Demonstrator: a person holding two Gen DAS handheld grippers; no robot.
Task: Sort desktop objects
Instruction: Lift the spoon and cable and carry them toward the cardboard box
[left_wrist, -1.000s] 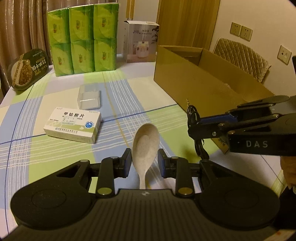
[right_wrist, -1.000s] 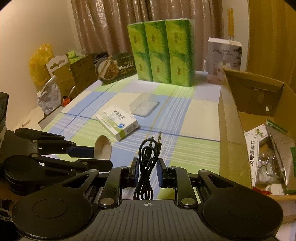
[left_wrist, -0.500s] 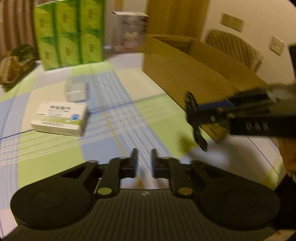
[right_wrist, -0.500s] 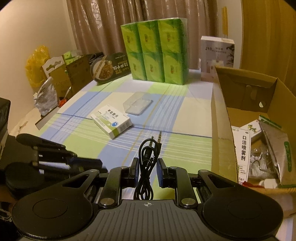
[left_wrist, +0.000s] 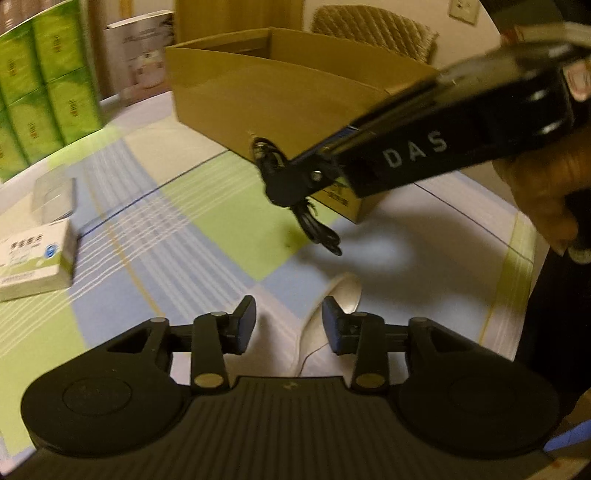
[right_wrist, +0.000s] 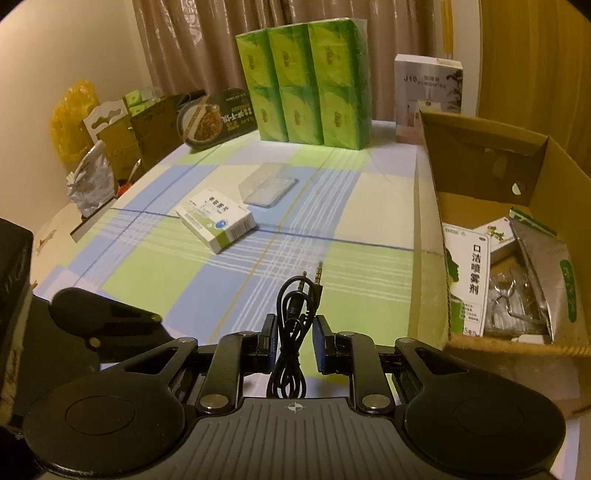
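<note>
Right gripper (right_wrist: 294, 341), jaws closed on the coiled audio cable (right_wrist: 295, 314), hovers over the table's near edge beside the cardboard box (right_wrist: 428, 236). Left gripper (left_wrist: 289, 325) stands open and empty above the spoon (left_wrist: 334, 308) lying on the cloth. To finish well, carry the cable above the box's near wall before releasing, so its dangling loops clear the rim.

right gripper (right_wrist: 294, 345) clamping coiled audio cable (right_wrist: 293, 328), cardboard box (right_wrist: 428, 236) just right

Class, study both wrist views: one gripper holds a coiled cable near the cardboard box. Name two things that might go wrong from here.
1. The audio cable is pinched mid-coil by the right gripper; its loose loops and plugs may snag the cardboard box wall instead of dropping inside.
2. The spoon lies on the table under the open left gripper, near the table edge; a careless sweep might knock it off.
</note>
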